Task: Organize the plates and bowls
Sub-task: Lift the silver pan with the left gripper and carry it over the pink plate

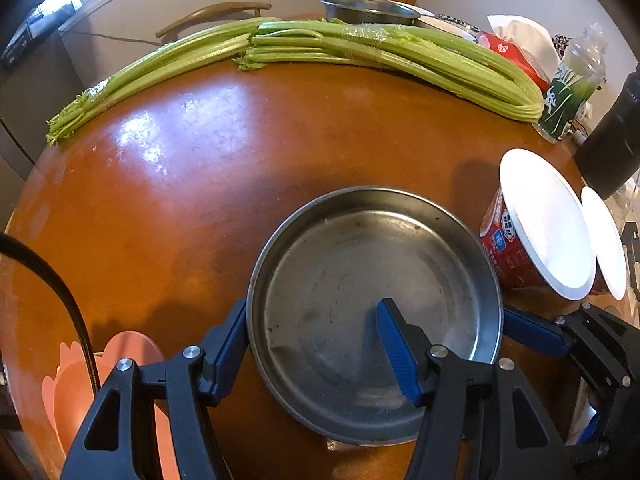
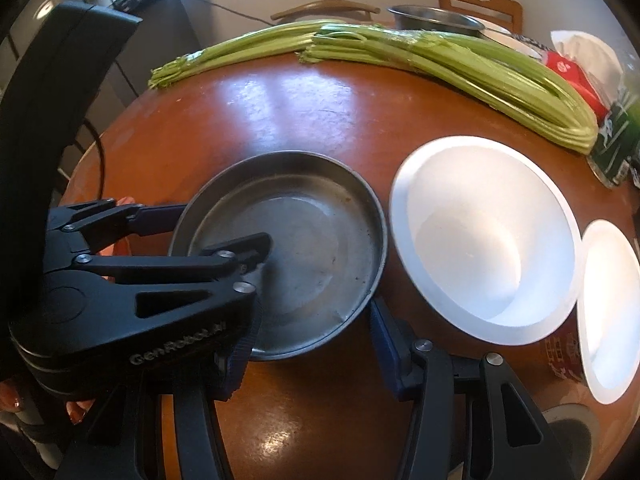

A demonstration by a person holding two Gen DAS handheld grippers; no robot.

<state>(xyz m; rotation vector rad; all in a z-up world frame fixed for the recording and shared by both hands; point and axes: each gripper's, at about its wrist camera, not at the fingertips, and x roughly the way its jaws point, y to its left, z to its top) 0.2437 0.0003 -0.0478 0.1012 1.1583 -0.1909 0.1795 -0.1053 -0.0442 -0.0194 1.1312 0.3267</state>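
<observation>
A round steel plate (image 1: pixel 360 280) (image 2: pixel 304 240) lies on the brown table (image 1: pixel 160 200), right in front of both grippers. My left gripper (image 1: pixel 312 308) (image 2: pixel 212 228) is open and straddles the plate's left rim: one blue finger (image 1: pixel 228 344) touches the outside and the other stands over the plate's floor. My right gripper (image 2: pixel 312 332) is open across the near right rim, with one finger (image 2: pixel 384 340) (image 1: pixel 528 328) outside it. Its other finger is partly hidden behind the left gripper's body. No pads pinch the rim. Whether the plate rests fully on the table I cannot tell.
Two white-lined red noodle bowls (image 2: pixel 484 236) (image 2: pixel 608 312) stand right of the plate. Celery stalks (image 1: pixel 360 52) span the far side, and a steel bowl (image 1: pixel 368 10) sits behind them. A green bottle (image 1: pixel 572 84) is at far right, a pink plate (image 1: pixel 76 392) at near left.
</observation>
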